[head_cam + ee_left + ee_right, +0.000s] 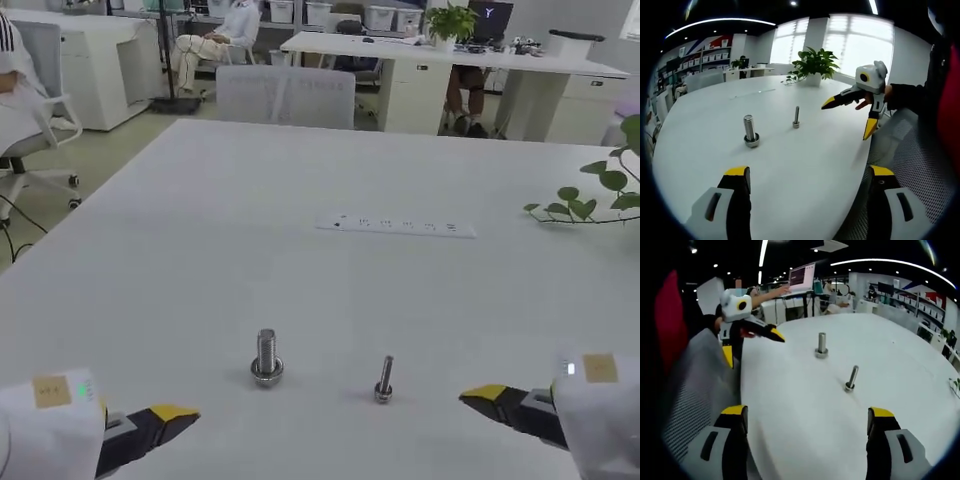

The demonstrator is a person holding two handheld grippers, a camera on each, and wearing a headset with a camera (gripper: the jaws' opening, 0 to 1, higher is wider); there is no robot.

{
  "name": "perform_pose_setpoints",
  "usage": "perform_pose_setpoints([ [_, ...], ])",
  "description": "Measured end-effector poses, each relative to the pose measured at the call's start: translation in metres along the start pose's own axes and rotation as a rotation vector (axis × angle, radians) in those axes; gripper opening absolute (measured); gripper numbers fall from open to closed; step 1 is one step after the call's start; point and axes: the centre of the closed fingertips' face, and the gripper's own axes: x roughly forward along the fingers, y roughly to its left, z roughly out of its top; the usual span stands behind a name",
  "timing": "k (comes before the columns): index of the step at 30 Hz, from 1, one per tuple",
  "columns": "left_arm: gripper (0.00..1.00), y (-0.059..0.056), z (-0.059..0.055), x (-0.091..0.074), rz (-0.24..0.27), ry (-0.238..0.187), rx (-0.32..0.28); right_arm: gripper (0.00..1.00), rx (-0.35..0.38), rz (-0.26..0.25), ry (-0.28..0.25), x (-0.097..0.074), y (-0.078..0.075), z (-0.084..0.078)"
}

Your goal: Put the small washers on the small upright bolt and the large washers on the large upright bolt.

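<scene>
Bolts both stand upright on the white bench (300, 200), near its front edge, w/ one gripper off to each side. In head view the large bolt (266, 357) is on the left and the small bolt (384, 380) just to its right; they're apart, not touching. Each has a wider ring at its foot. Can't tell if that's the bolt head alone or washers on it: too small.

Jaws of left hand-held gripper (810, 171) are spread wide w/ nothing betw. them, yellow tips over the bench near its edge. Jaws of right hand-held gripper (808, 411) are also wide apart and empty. In head view the left one sits at the bottom-left corner, the right one at bottom-right, tips pointing inward, both well clear of the bolts. Left gripper view catches the right one from the side, jaws splayed, w/ a dark sleeve (905, 95) behind it.

Further back on the bench: flat power strip (395, 225), and plant (600, 195) leaves at the right edge. Grey chair (285, 95) stands at the far side.
</scene>
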Motion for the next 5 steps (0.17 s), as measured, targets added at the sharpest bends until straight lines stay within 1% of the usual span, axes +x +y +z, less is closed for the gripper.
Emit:
perform_pose_setpoints([
  [2,0.97,0.0025,-0.0005,-0.0002,0.004,-0.003,-0.005,1.00,0.000,-0.001,-0.002,-0.0002,-0.0007,0.0008],
  [5,0.97,0.0072,-0.0065,-0.0007,0.015,0.010,-0.013,1.00,0.004,-0.003,-0.003,-0.0009,-0.0011,0.0009],
])
